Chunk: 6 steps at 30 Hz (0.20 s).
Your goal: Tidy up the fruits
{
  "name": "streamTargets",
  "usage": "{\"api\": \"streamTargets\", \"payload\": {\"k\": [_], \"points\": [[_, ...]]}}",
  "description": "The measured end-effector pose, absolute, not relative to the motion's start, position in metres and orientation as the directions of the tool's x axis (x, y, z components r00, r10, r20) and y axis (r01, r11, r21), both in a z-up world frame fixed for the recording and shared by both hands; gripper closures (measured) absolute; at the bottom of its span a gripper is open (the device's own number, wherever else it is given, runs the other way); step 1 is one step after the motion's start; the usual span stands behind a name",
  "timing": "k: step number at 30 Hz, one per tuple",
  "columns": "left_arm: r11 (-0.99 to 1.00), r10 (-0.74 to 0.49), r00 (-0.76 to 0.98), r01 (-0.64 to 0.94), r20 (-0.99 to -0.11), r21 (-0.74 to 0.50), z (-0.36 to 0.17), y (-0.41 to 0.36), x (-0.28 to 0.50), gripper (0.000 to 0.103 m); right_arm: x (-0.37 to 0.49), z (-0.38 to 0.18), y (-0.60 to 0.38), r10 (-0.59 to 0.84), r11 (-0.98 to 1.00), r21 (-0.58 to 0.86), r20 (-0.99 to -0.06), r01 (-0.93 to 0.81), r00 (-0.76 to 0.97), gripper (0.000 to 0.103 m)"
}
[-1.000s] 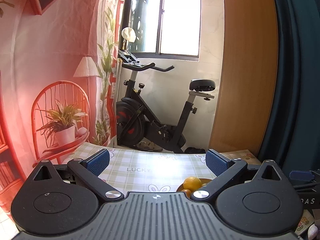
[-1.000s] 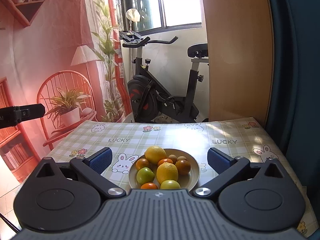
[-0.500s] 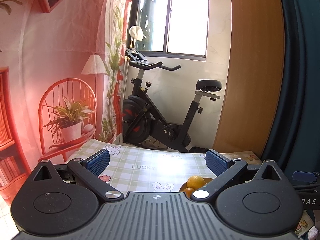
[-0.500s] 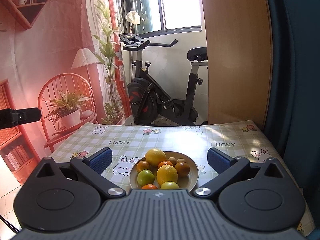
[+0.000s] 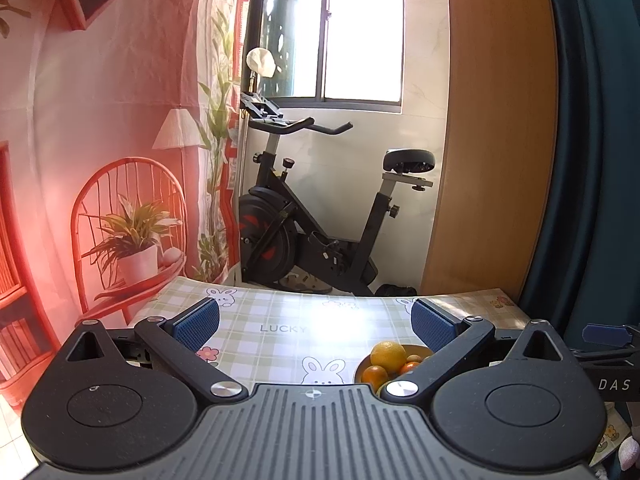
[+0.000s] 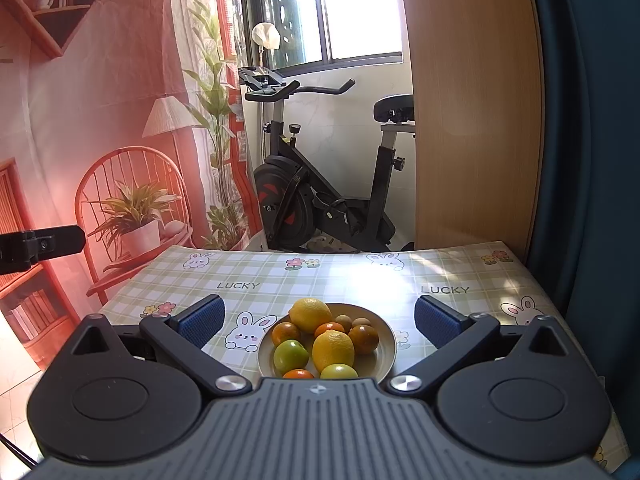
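A tan plate [image 6: 385,354] on the checked tablecloth holds several fruits: two yellow lemons [image 6: 310,314], a green fruit [image 6: 291,356], orange tangerines [image 6: 286,333] and small brown ones. My right gripper [image 6: 319,322] is open and empty, held above the table with the plate straight ahead between its fingers. My left gripper [image 5: 316,326] is open and empty, left of the plate [image 5: 362,372], which shows at its lower right, partly hidden by the right finger [image 5: 434,326].
The green checked tablecloth [image 6: 340,276] with bunny prints covers the table. An exercise bike [image 6: 320,196] stands behind the table's far edge. A wooden panel [image 6: 476,120] and dark curtain are at right. The other gripper shows at the left edge [image 6: 36,246].
Both grippers have risen and tilted down slightly, so more tablecloth and more of the plate show in both views. Both stay open and empty.
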<state>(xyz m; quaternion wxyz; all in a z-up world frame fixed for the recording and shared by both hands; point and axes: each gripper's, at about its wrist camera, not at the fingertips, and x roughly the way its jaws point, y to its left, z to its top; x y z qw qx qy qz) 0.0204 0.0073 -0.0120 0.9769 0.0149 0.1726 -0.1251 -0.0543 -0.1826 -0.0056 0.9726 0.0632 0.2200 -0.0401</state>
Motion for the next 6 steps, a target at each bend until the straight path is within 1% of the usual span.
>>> {"api": "streamTargets", "payload": {"k": [6], "points": [[0.966,-0.246,0.905,0.258,-0.348,-0.011,-0.0135,0.0083,0.0214,0.0,-0.0541,-0.0055,-0.1832,-0.049,0.989,0.106,-0.433,0.104,0.9,0.0]]}}
